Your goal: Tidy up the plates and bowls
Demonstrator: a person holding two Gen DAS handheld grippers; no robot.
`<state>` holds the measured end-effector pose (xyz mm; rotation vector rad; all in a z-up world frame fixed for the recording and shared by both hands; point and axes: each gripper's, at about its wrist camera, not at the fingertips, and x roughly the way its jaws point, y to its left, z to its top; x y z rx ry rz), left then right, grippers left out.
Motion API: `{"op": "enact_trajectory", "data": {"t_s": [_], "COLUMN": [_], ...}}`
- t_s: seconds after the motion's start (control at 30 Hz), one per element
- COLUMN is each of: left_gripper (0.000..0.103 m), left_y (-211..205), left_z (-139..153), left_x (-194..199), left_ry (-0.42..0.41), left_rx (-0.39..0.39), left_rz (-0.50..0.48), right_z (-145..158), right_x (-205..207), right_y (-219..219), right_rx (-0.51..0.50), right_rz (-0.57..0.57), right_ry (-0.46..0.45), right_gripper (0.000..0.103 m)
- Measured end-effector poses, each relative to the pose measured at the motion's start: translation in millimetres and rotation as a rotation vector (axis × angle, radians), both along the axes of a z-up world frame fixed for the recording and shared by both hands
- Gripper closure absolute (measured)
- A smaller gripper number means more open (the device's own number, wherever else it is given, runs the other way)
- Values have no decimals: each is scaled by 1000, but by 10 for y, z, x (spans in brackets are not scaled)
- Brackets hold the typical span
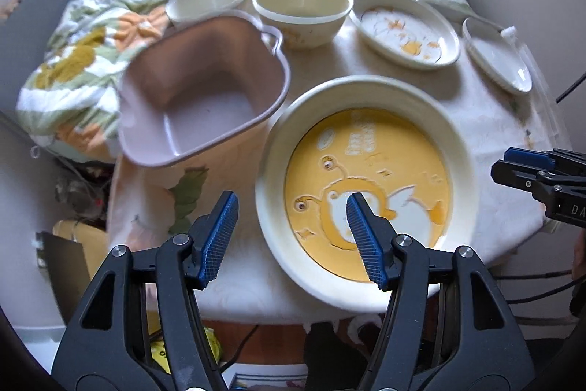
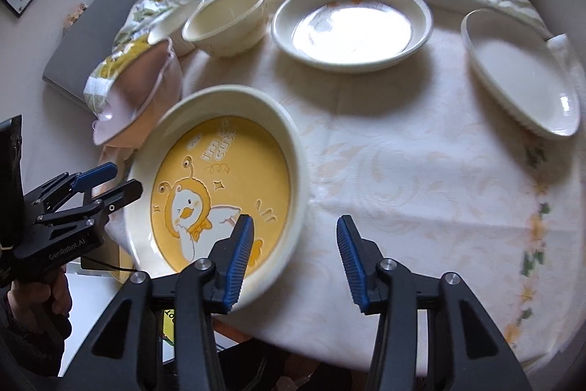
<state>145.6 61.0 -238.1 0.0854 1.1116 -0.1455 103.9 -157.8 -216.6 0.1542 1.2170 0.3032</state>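
A large cream plate with a yellow duck picture (image 1: 366,171) (image 2: 219,185) lies at the near edge of the round table. My left gripper (image 1: 291,237) is open and empty, its jaws straddling the plate's near left rim; it also shows in the right wrist view (image 2: 110,182). My right gripper (image 2: 295,255) is open and empty at the plate's right rim; it shows in the left wrist view (image 1: 527,171). At the back stand a cream bowl (image 1: 302,10) (image 2: 227,21), a second bowl (image 1: 208,0), a smaller duck plate (image 1: 404,28) (image 2: 351,24) and a plain cream plate (image 1: 498,54) (image 2: 520,76).
A pink square tub (image 1: 201,90) (image 2: 139,90) stands left of the big plate. A rumpled floral cloth (image 1: 91,43) covers the table's left and back. The pale tablecloth (image 2: 421,152) shows to the right. Cables (image 1: 531,295) hang off the table's right edge.
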Motion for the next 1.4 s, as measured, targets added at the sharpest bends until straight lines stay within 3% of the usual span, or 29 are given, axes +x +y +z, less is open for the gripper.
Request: {"op": "enact_trajectory", "data": {"t_s": [0.13,0.17,0.2,0.23,0.27,0.43,0.53,0.73,0.83,1.0,1.07,1.2,1.23,1.3,1.4], "left_gripper": [42,37,16,0,0,0,0,0,0,1,5,25,30,41,52], "left_y": [-270,-384,-480,-620,-725,-1337,-1651,-2309,-2600,-3032,-3192,-3400,-3436,-3502,-3581], "left_z": [445,585,675,788,864,1064,1160,1275,1208,790,561,104,-13,-180,-385], "left_x": [-195,-242,-263,-283,-295,-208,-81,530,866,1553,1804,2173,2254,2365,2491], "left_ry": [-74,-105,-128,-163,-193,-228,-232,-200,-169,-57,-7,78,99,134,164], "left_rx": [-37,-52,-56,-57,-68,-57,-103,-133,-140,-124,-109,-79,-76,-73,-56], "left_rz": [0,-6,-11,-20,-38,-147,-219,-398,-482,-593,-632,-686,-696,-713,-739], "right_z": [325,392,465,523,581,790,902,1061,1031,739,591,324,266,114,-93], "right_x": [-212,-254,-309,-353,-398,-507,-544,-475,-349,-121,-20,202,250,359,463], "right_y": [-287,-358,-451,-535,-625,-1067,-1394,-1938,-2102,-2291,-2325,-2392,-2395,-2405,-2430], "right_rx": [17,18,16,17,21,6,6,-22,-23,27,27,61,60,74,111], "right_rz": [-13,-17,-26,-35,-45,-106,-168,-355,-389,-514,-552,-627,-642,-674,-729], "right_ry": [-77,-96,-118,-136,-154,-166,-182,-210,-201,-148,-132,-95,-88,-63,-26], "right_gripper": [59,50,25,10,0,0,0,0,0,0,0,1,3,23,38]}}
